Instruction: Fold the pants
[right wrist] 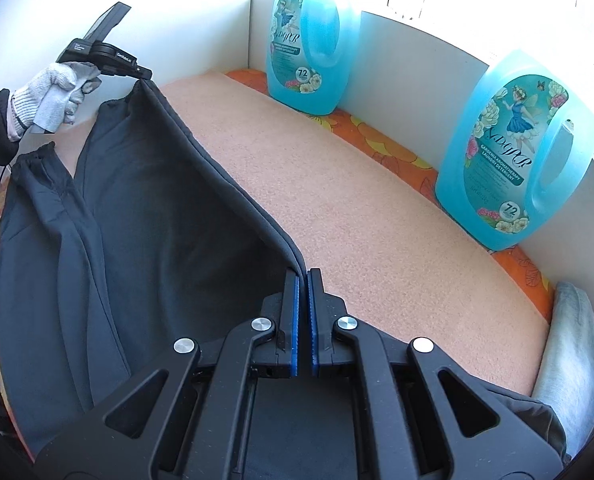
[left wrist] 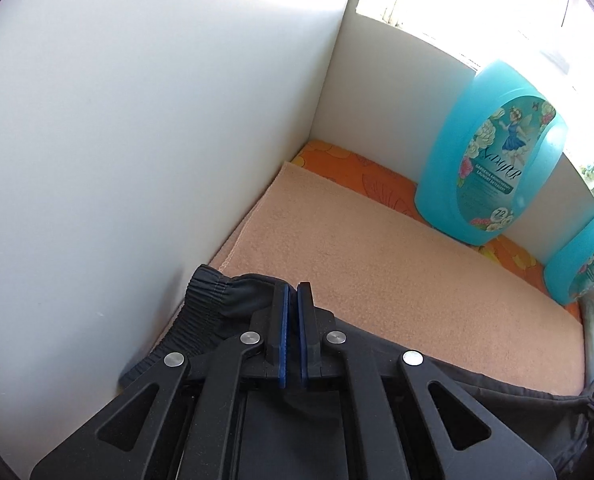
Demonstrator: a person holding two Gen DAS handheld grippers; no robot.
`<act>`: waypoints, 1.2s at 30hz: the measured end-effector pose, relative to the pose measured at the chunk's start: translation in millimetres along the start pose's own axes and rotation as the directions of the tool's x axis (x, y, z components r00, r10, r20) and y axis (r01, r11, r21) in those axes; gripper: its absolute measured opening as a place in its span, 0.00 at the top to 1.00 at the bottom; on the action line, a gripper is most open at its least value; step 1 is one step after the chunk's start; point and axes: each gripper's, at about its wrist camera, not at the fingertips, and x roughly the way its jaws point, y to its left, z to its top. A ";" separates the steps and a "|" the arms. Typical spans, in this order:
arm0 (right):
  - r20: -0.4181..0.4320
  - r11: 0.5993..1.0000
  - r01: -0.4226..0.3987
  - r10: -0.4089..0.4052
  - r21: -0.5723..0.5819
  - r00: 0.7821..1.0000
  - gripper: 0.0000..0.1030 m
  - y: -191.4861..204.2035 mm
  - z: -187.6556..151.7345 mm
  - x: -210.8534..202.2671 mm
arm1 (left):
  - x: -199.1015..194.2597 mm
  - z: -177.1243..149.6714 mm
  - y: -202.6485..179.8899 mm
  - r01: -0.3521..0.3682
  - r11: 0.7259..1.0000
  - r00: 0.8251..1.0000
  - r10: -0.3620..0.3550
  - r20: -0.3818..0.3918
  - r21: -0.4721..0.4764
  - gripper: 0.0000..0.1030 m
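Clamped between the blue pads of the right gripper [right wrist: 303, 276], the dark pants [right wrist: 145, 216] stretch in a taut edge to the left gripper [right wrist: 139, 76], which a gloved hand [right wrist: 53, 92] holds raised with its jaws pinched on a cuffed leg end. Both legs hang down onto the peach towel [right wrist: 357, 208] over an orange patterned sheet [right wrist: 377, 140]. Two blue detergent bottles [right wrist: 513, 152] stand against the white wall [left wrist: 137, 120], beside folded grey cloth [right wrist: 577, 352].

The pants [right wrist: 145, 216] are spread on the left part of a towel [right wrist: 377, 216]. Two detergent bottles [right wrist: 311, 46] are stood behind it, against the wall [right wrist: 417, 40].
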 end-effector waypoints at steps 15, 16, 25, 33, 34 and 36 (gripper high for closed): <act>0.190 0.992 0.118 -0.126 0.051 0.974 0.97 31.3 -0.5 -130.4 | -136.5 -10.2 7.9 0.175 0.984 0.965 -0.175 0.196 0.021 0.97; 0.200 0.992 0.117 -0.125 0.052 0.972 0.97 36.3 -5.9 -140.6 | -145.4 -14.6 10.7 0.190 0.982 0.961 -0.191 0.202 0.023 0.97; 0.215 0.997 0.030 -0.044 0.070 0.976 0.97 95.9 -71.7 -196.8 | -185.6 -93.5 37.9 0.247 0.969 0.949 -0.246 0.197 0.021 0.97; 0.117 0.990 -0.052 0.036 0.134 0.992 0.97 129.4 -132.1 -189.6 | -178.9 -179.8 78.0 0.266 0.962 0.957 -0.256 0.136 -0.067 0.97; 0.099 0.988 -0.058 0.044 0.146 0.994 0.97 130.9 -138.7 -187.4 | -179.3 -189.2 81.0 0.268 0.961 0.957 -0.257 0.130 -0.073 0.97; 0.060 0.983 -0.071 0.061 0.169 0.996 0.97 133.0 -150.8 -181.2 | -178.2 -206.7 85.0 0.272 0.959 0.959 -0.263 0.108 -0.084 0.97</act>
